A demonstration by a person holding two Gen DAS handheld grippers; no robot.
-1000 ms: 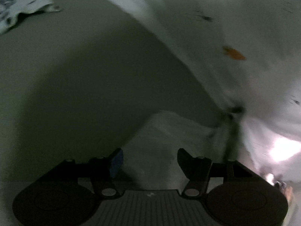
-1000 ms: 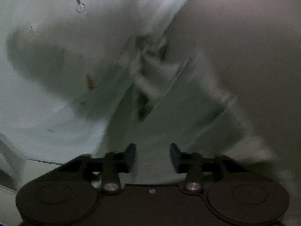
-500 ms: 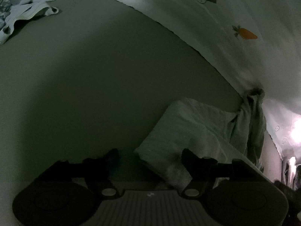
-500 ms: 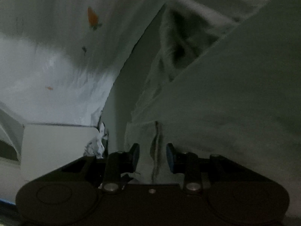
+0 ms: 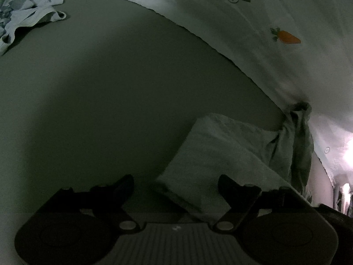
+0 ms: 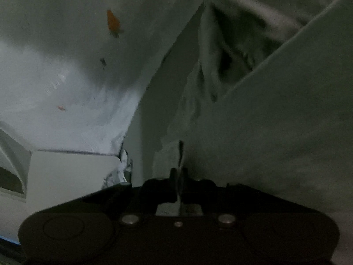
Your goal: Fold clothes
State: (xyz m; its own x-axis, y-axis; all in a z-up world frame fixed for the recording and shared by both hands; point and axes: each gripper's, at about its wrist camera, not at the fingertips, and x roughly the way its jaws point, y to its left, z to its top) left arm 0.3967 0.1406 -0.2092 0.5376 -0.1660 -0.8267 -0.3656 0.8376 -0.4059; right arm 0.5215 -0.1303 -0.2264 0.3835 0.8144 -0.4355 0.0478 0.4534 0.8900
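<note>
Fingers of the left hand-held gripper [image 5: 175,187] are standing wide apart and still opening; the near corner of the folded pale garment [image 5: 222,154] is lying between them, with neither pad pressing on it. That garment is resting on the grey counter [image 5: 114,92], its bunched end [image 5: 296,137] trailing up toward the counter's far edge. Beyond the garment, a white sheet with a carrot print [image 5: 286,37] is hanging along that far edge. Well apart from the garment, at the counter's far left corner, a crumpled white and blue heap of clothes [image 5: 26,22] is lying.

The right hand-held gripper [image 6: 178,176] is pinched fully together on a thin raised fold of the same pale garment [image 6: 275,143], the fabric edge sticking up just past the tips. Left of the garment in this view, the carrot-print sheet [image 6: 77,66] is draping down, with a white box-like surface [image 6: 72,172] below it; what that is cannot be told.
</note>
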